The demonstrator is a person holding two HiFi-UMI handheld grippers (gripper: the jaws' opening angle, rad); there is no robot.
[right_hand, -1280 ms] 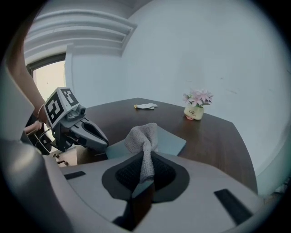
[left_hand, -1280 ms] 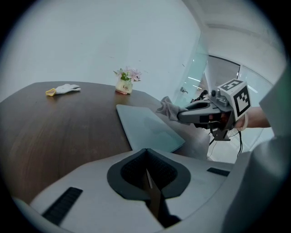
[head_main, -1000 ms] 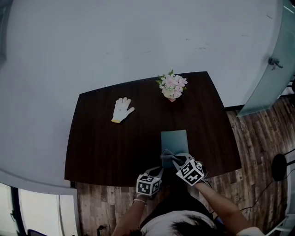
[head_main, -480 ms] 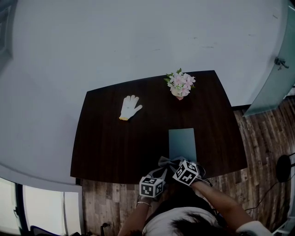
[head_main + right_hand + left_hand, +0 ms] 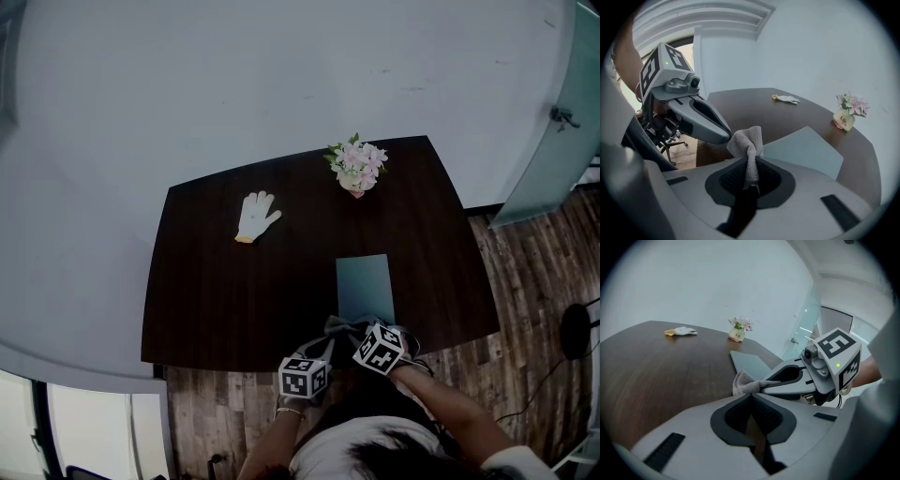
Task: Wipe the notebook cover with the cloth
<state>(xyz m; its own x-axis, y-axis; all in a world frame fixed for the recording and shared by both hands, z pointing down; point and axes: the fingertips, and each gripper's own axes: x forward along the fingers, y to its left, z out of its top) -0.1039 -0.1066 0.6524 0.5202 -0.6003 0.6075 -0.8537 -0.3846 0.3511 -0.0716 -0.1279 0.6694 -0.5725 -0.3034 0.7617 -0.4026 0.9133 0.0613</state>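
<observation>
A grey-blue notebook lies flat on the dark table, toward its near right. Just off the notebook's near end hangs a grey cloth, pinched in my right gripper. In the right gripper view the cloth stands up bunched from the shut jaws of the right gripper, with the notebook just beyond. My left gripper has its jaws shut with nothing seen between them. Its tip sits right beside the cloth. In the head view the left gripper is at the table's near edge.
A small vase of pink flowers stands at the far edge. A white work glove lies far left on the table. The table's near edge runs just under both grippers, with wooden floor to the right.
My right gripper has drawn the cloth back from the notebook's near end toward the table's near edge. The left gripper has stayed close beside it.
</observation>
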